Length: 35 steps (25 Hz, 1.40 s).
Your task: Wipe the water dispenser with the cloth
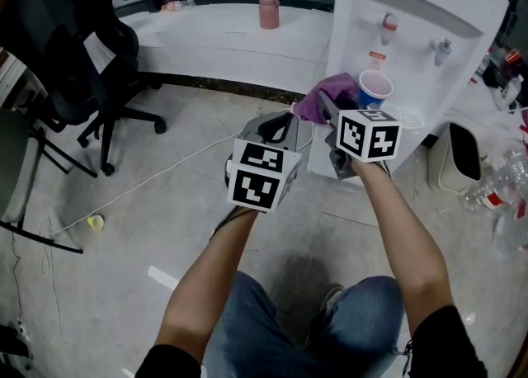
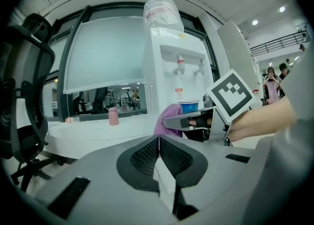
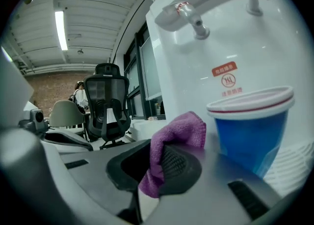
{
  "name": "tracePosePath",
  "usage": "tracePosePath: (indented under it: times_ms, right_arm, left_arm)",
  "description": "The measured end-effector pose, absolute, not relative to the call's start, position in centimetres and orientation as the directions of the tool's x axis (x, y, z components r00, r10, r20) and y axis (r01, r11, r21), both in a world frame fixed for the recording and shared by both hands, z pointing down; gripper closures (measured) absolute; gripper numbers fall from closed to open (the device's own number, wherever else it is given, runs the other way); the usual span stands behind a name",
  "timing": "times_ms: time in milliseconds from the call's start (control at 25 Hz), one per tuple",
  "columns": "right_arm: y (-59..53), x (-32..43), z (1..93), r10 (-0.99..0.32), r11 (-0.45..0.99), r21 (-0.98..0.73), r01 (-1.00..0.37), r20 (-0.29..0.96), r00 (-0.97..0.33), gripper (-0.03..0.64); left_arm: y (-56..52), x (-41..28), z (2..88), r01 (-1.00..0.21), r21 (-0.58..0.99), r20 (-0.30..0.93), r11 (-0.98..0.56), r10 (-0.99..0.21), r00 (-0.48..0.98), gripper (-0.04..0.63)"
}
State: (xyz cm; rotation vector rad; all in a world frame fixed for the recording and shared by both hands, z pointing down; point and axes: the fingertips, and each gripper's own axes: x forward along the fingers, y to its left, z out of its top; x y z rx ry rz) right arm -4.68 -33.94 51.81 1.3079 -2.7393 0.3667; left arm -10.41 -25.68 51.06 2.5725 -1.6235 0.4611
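Currently cloth [image 3: 182, 127] pinched between right gripper [image 3: 156, 166] jaws, near water dispenser [image 3: 216, 42]; left gripper [image 2: 159, 146] closed, empty.

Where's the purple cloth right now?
In the right gripper view, the purple cloth is clamped in the right gripper, just left of the blue cup and close in front of the white water dispenser.

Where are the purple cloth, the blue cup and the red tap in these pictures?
purple cloth [image 3: 179, 129], right gripper view, on its raised fold.
blue cup [image 3: 250, 135], right gripper view, on its blue side wall.
red tap [image 1: 387, 26], head view, on its body.
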Motion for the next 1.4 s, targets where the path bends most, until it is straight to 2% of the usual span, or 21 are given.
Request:
tracePosePath:
  times_ms: [280, 600, 880, 1400]
  right_arm:
    - [-33.6, -4.7, 54.4, -0.745, 0.605, -0.182, -0.775, 0.214, -0.632, 0.577]
    - [-30.9, -6.8, 56.8, -0.691, 0.693, -0.079, -0.717, 0.213, -0.691, 0.577]
    - [-30.6, -7.6, 60.2, -0.667, 0.704, -0.09, -0.704, 0.254, -0.7, 0.577]
    - [-32.5, -3.4, 62.6, -0.716, 0.643, -0.087, -0.761, 0.286, -0.637, 0.577]
  left_arm:
    - [-25.6, -10.7, 52.5, -0.895, -0.092, 0.295, -0.437, -0.87, 0.395, 0.566]
    - [-26.1, -10.2, 54.2, -0.894, -0.102, 0.295, -0.437, -0.871, 0.392, 0.567]
    - [-26.7, -9.9, 56.4, -0.901, -0.085, 0.292, -0.426, -0.875, 0.386, 0.566]
    - [-27.4, -8.6, 58.1, -0.889, -0.047, 0.271, -0.456, -0.862, 0.428, 0.568]
